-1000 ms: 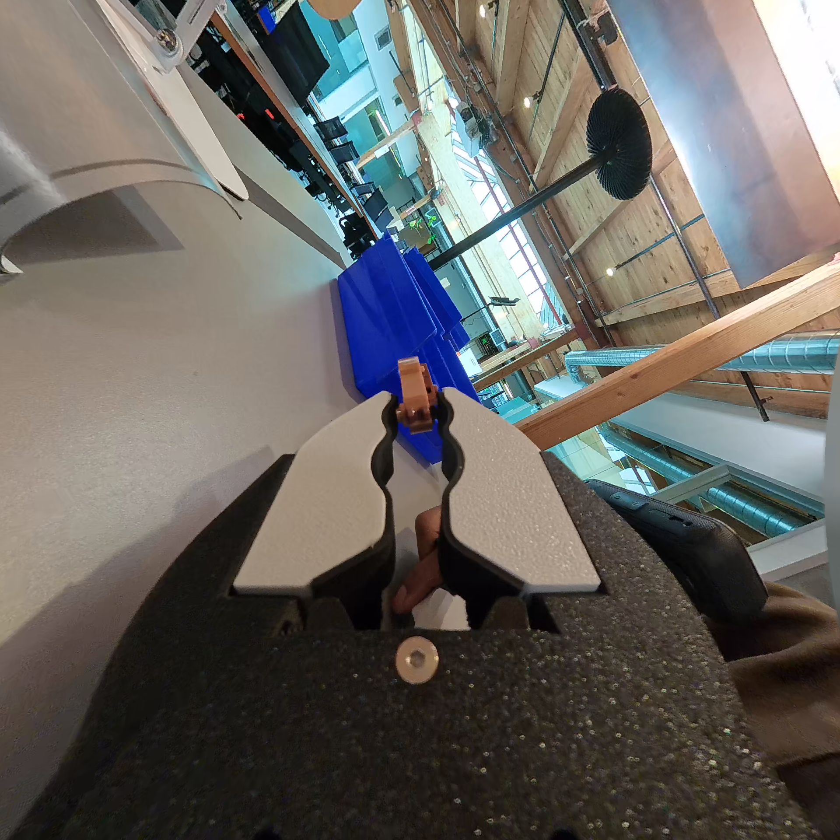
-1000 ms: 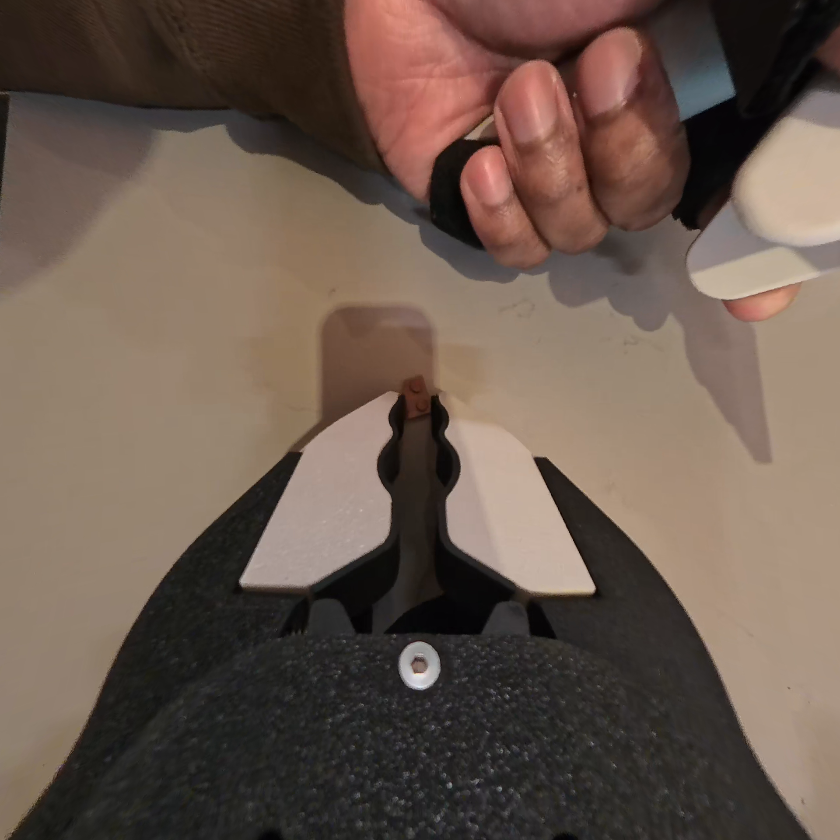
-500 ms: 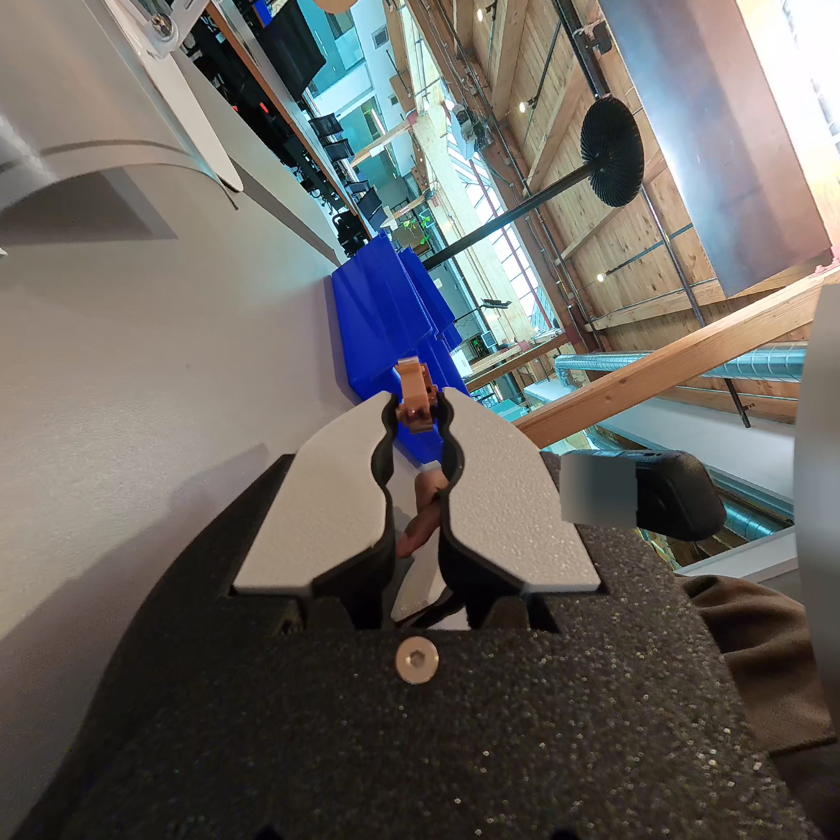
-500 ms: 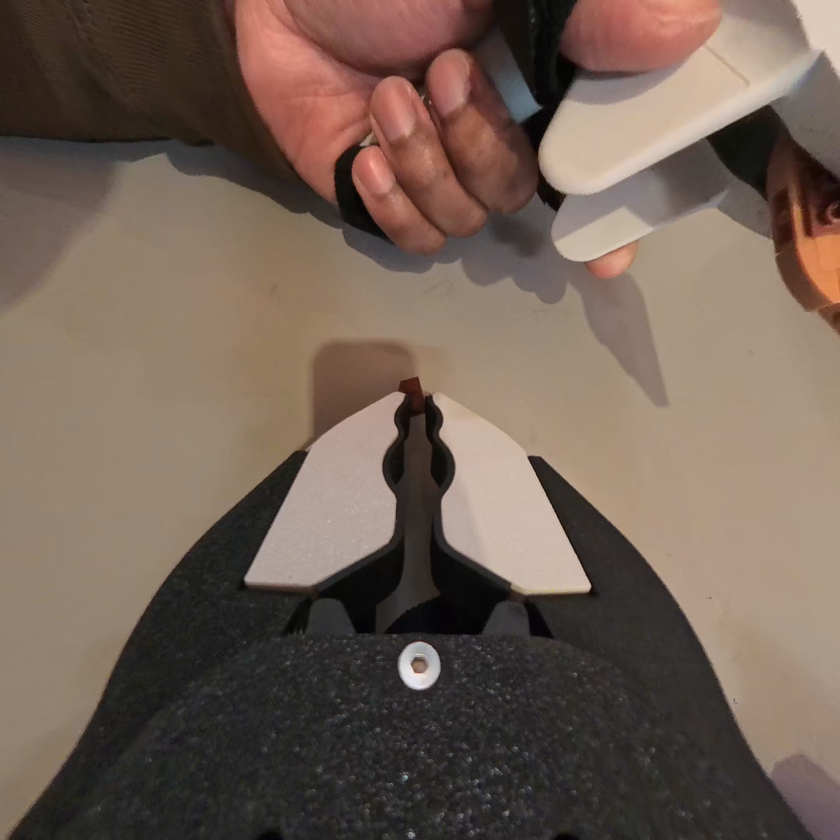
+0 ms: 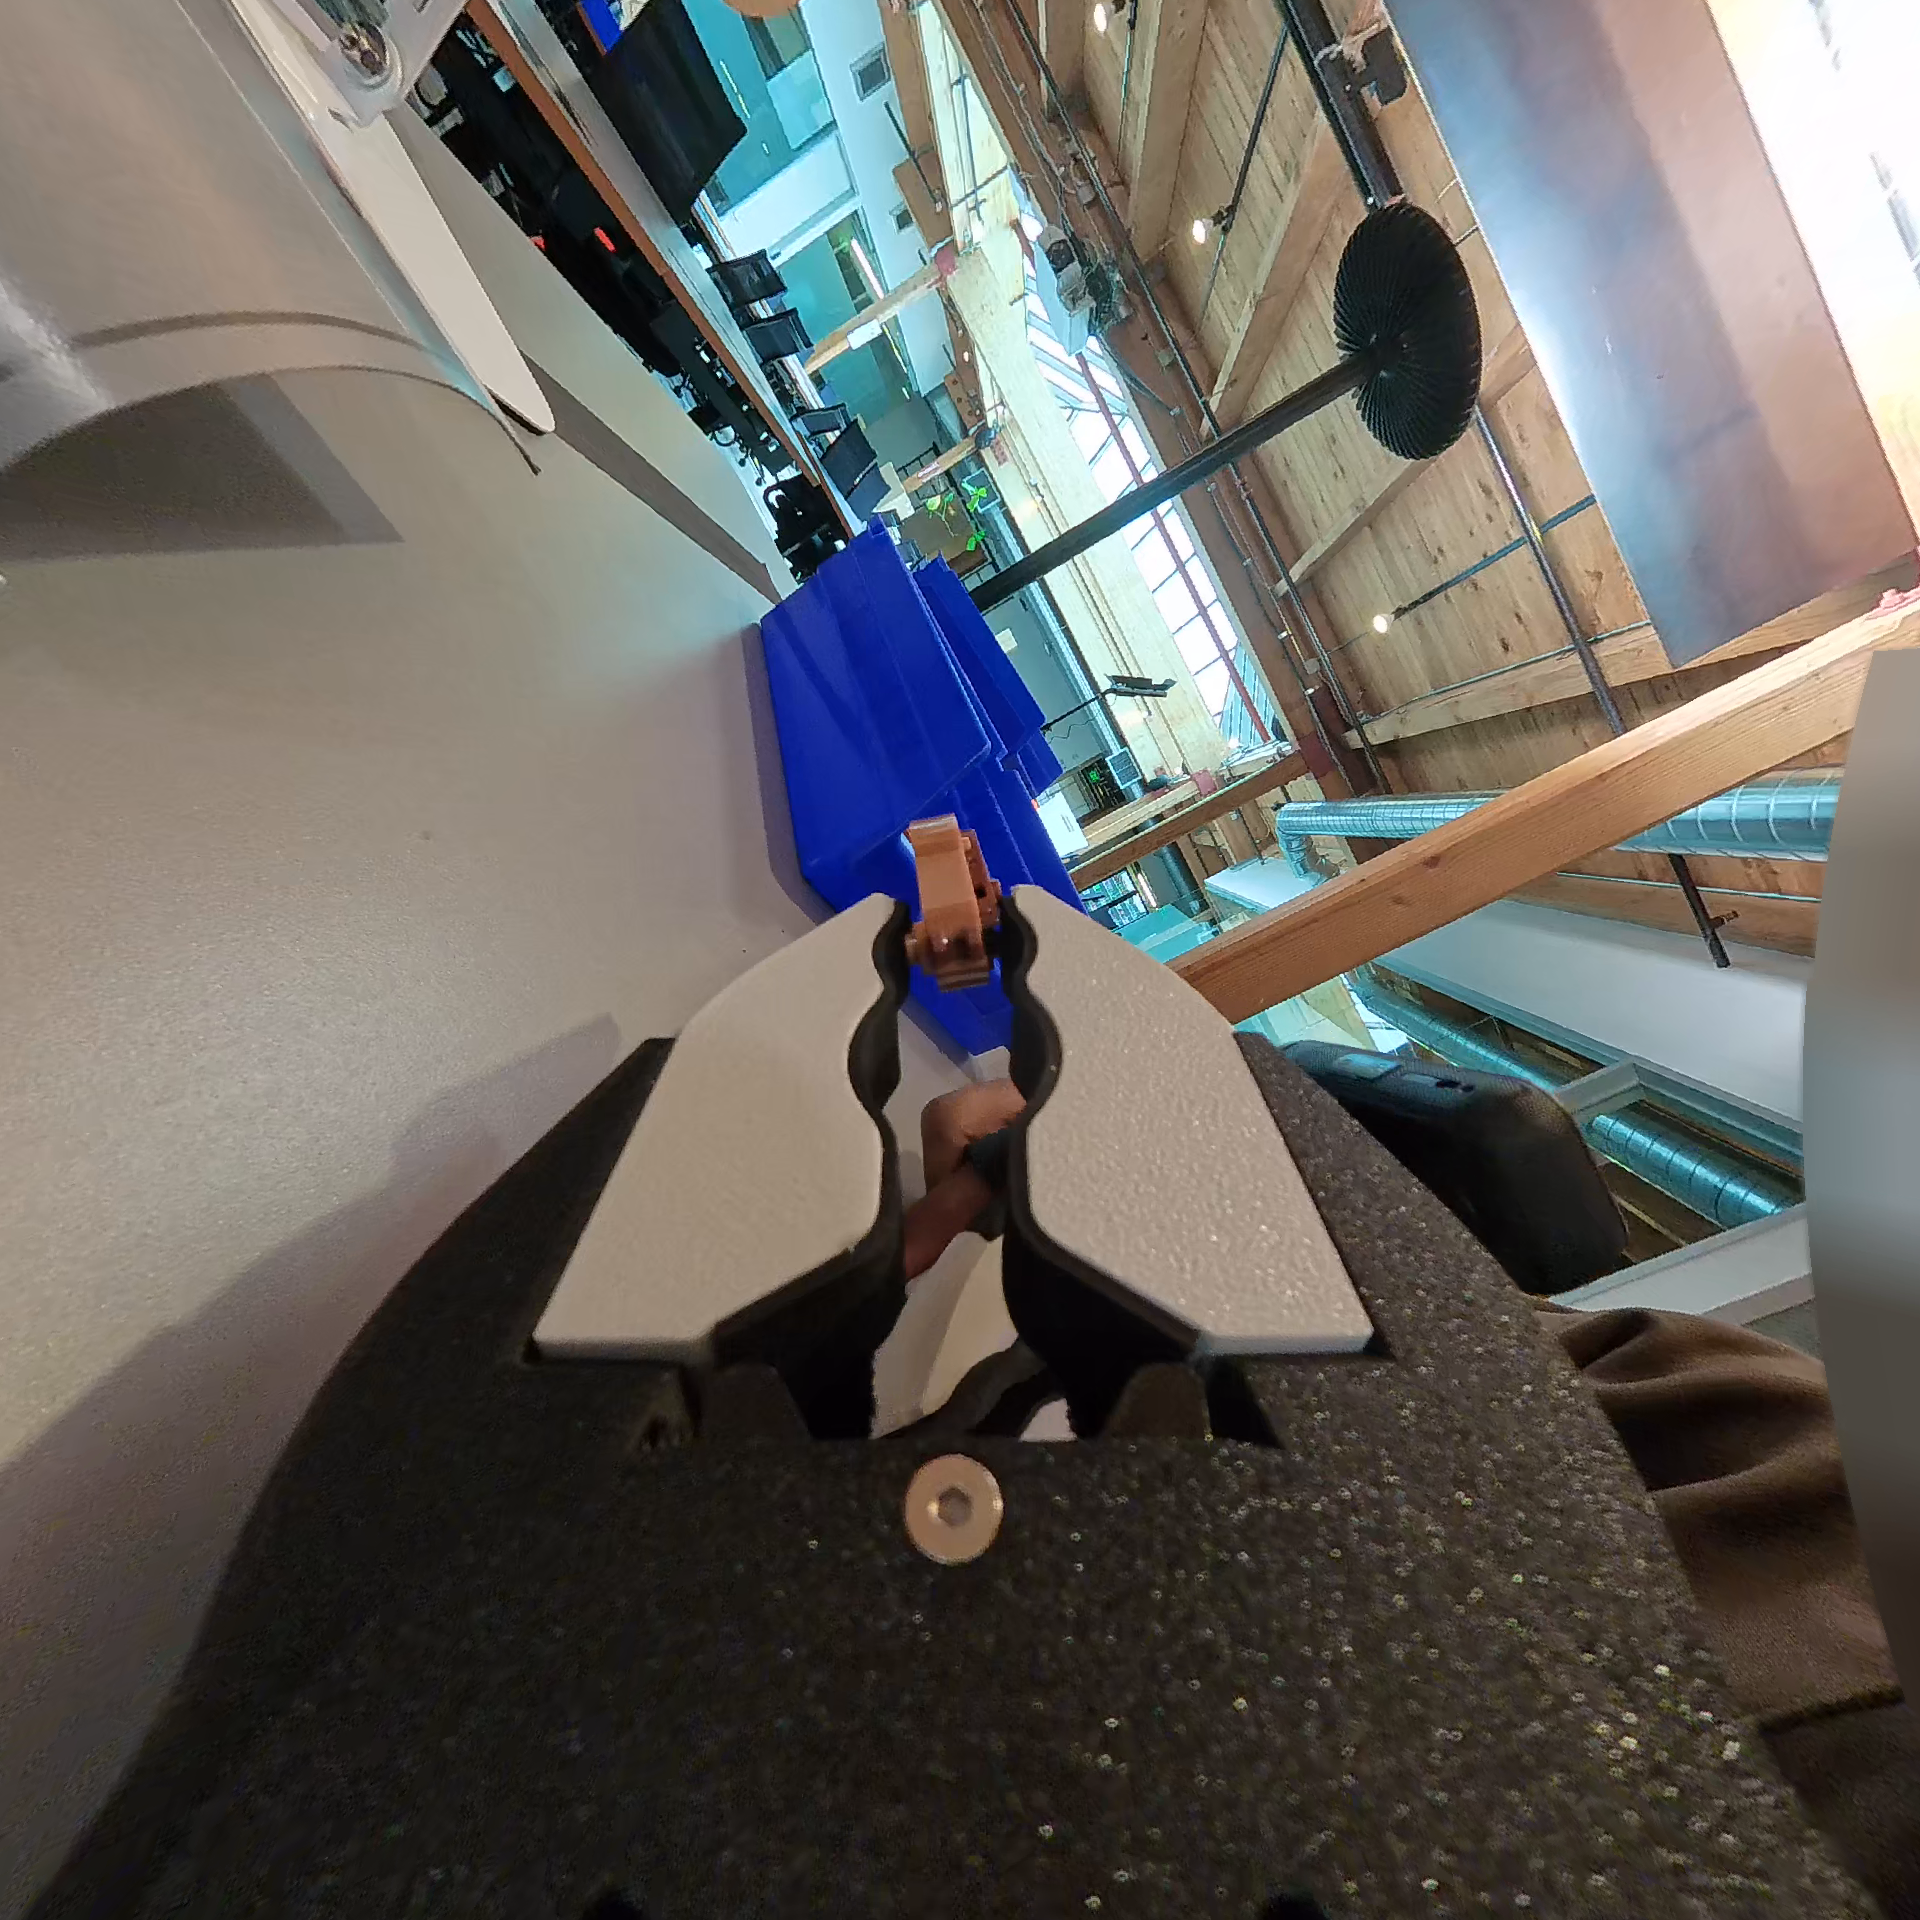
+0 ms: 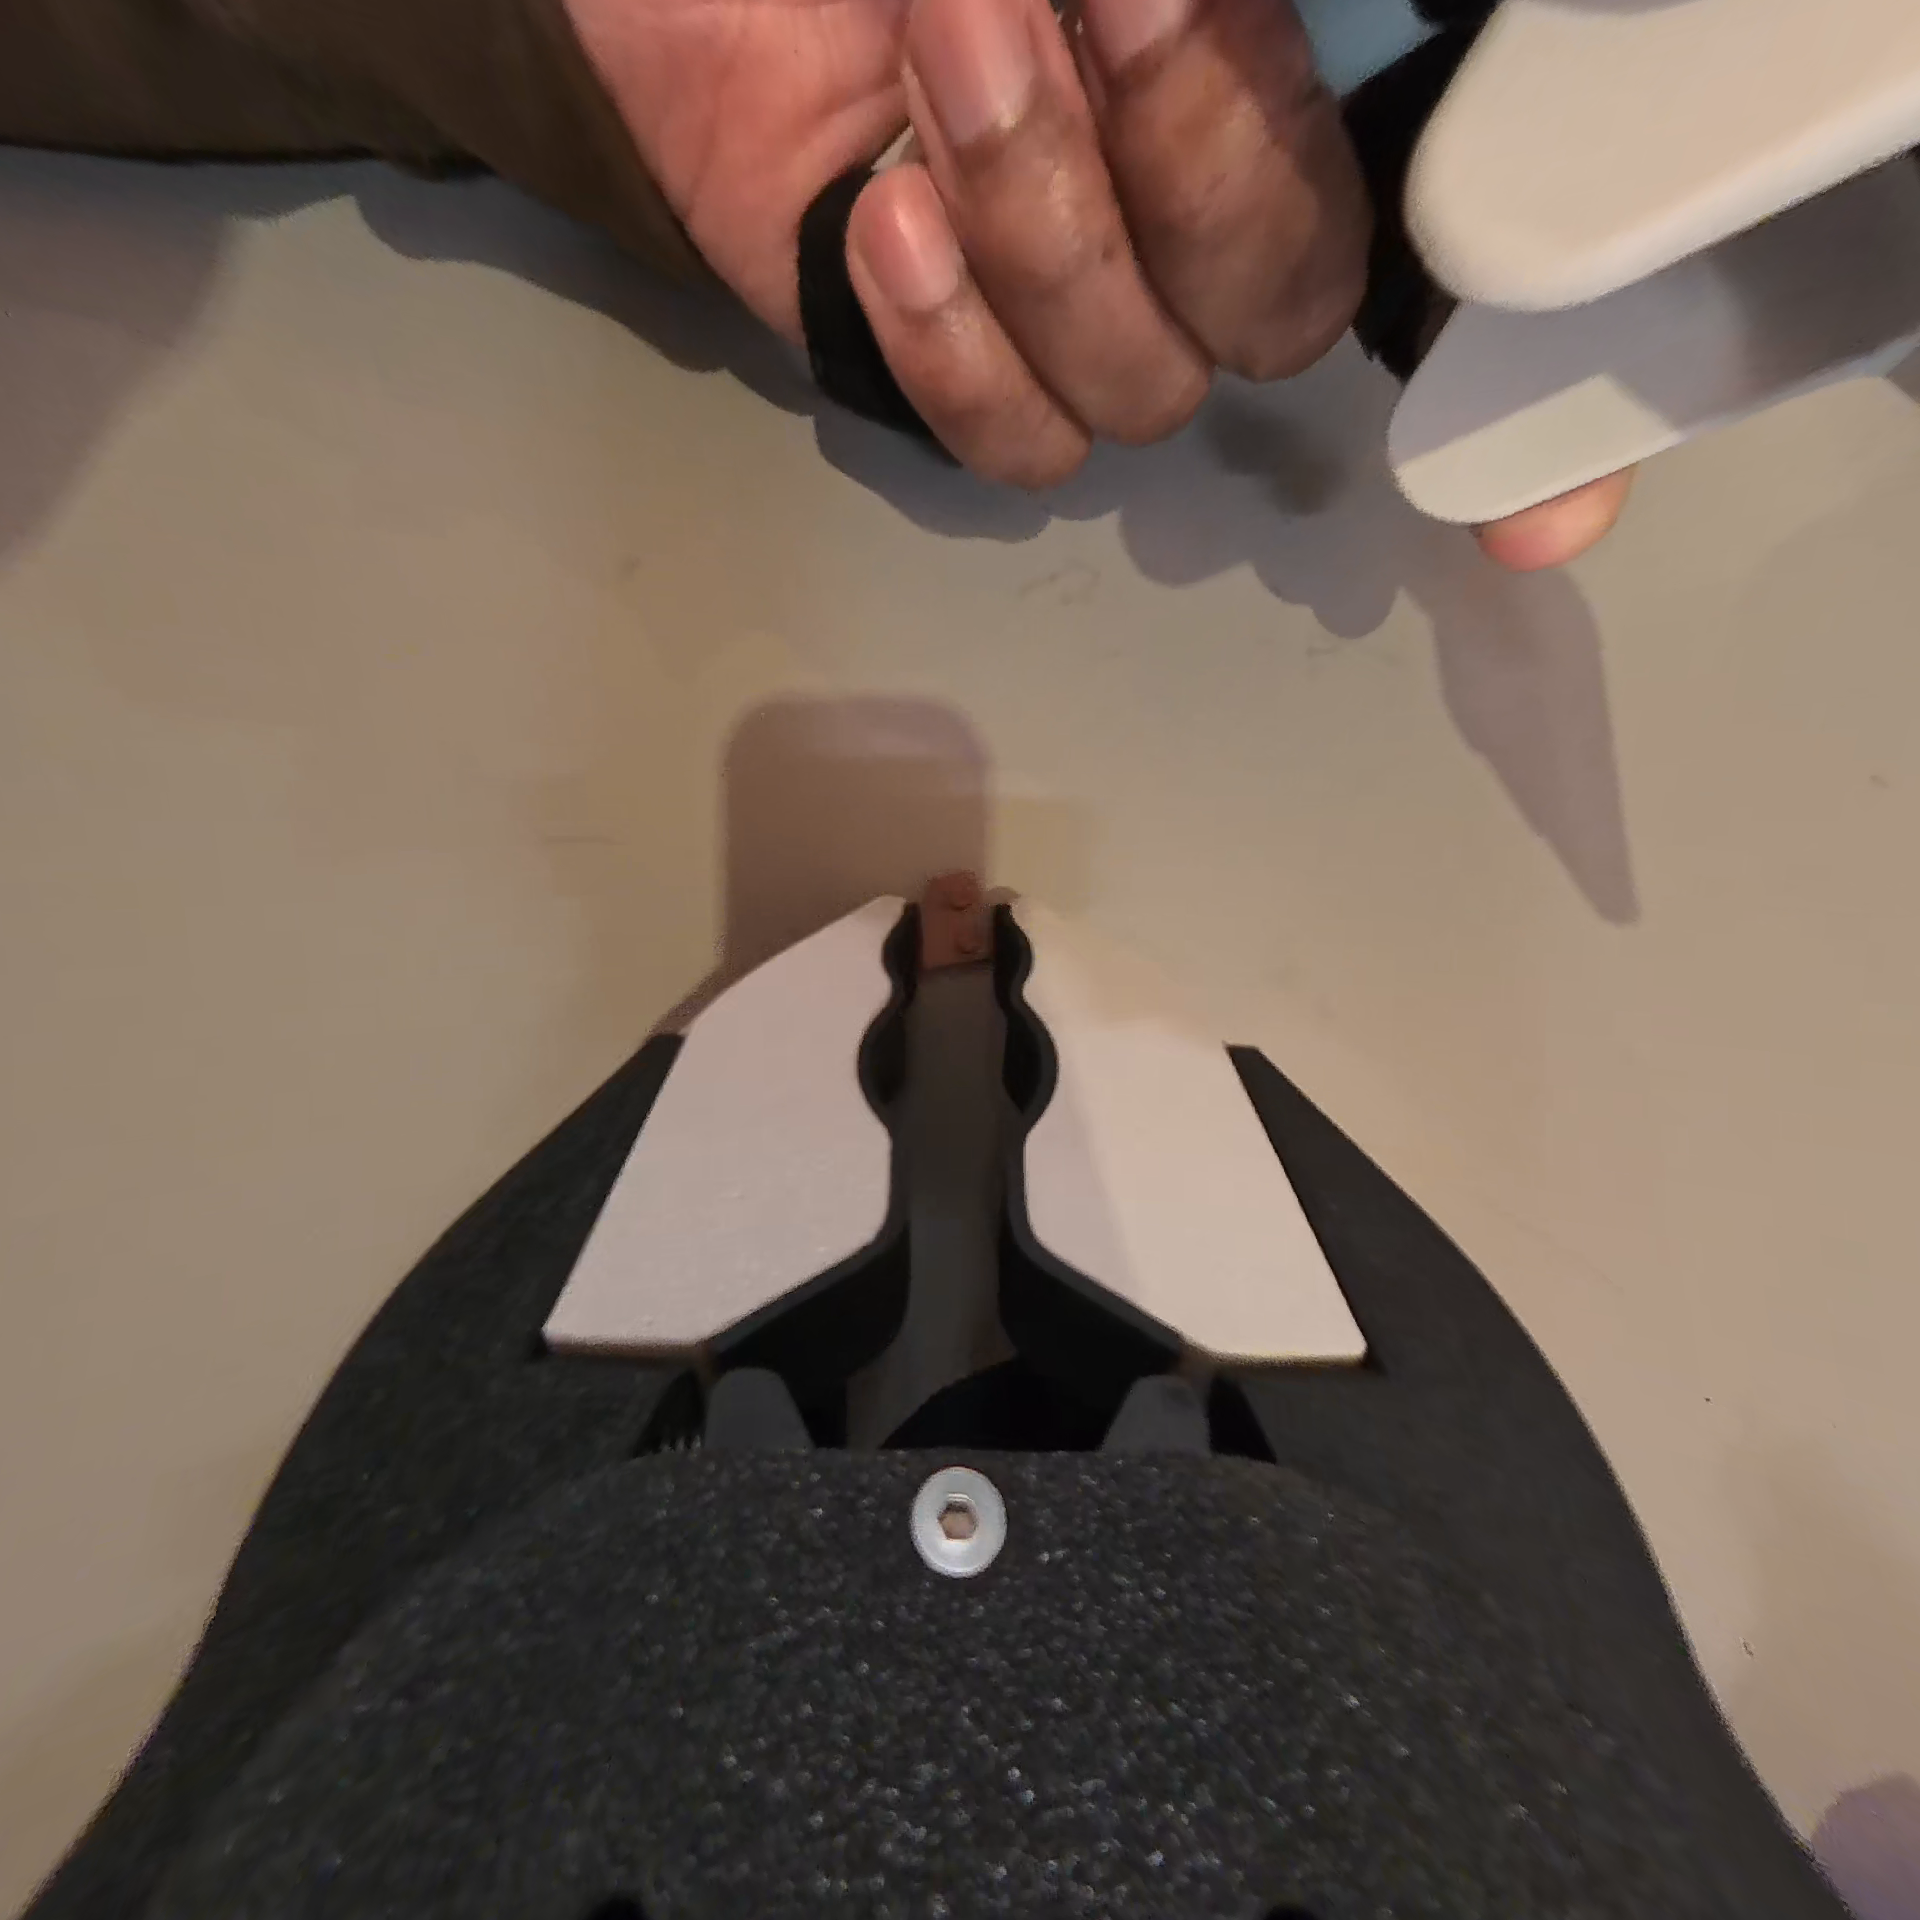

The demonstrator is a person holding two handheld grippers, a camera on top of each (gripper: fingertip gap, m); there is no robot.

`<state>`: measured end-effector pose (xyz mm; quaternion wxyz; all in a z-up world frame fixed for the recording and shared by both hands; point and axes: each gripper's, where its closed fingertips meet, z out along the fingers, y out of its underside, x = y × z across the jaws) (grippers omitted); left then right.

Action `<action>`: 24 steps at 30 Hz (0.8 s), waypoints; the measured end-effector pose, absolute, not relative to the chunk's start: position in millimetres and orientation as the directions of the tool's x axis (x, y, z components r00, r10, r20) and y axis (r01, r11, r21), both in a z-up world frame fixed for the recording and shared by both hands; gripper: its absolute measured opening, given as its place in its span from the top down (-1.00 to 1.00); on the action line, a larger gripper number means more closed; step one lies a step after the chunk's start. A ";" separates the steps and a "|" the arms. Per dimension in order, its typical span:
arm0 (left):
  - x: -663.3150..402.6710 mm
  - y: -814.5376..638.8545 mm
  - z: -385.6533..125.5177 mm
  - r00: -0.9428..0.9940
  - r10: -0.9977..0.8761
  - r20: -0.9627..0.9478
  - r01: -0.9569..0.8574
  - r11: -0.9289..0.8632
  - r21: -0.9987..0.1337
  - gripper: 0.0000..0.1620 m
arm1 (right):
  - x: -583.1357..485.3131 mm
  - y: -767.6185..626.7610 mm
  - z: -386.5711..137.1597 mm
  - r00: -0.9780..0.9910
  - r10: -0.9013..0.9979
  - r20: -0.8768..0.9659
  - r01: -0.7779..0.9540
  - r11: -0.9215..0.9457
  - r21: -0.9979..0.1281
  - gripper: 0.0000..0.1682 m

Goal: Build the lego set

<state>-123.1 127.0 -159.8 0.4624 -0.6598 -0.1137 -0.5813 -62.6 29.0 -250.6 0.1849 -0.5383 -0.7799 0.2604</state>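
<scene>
- Left hand-held gripper (image 5: 951, 914), mid-frame in its own view, is clamped on a tan-and-brown lego assembly (image 5: 948, 902) at its tips
- Blue bins (image 5: 883, 748) lie on the grey bench (image 5: 364, 779) just above them in the frame
- Right hand-held gripper (image 6: 954, 925) pinches a small brown lego piece (image 6: 954, 933) at frame centre, above the beige bench (image 6: 364, 727)
- A person's hand (image 6: 997, 229) at upper centre grips the other tool's handle

Tilted open hall beyond a pale grey table (image 5: 312, 852): plank ceiling (image 5: 1299, 343) upper right, black column (image 5: 1164, 488) with a ribbed disc head, bright windows (image 5: 1164, 540) at centre, silver ducts (image 5: 1538, 821) at right.
</scene>
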 end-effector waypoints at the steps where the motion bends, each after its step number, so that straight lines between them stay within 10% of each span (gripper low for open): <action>1: -123.0 126.9 -159.7 0.298 -0.388 0.872 0.687 -0.547 -0.478 0.80 | -63.1 29.0 -250.9 -0.350 0.937 0.011 0.746 0.286 -0.602 0.85; 24: -113.1 124.2 -159.8 0.212 -0.370 0.905 0.708 -0.580 -0.403 0.80 | -89.9 103.8 -153.4 -0.139 0.959 0.248 0.660 0.276 -0.699 0.86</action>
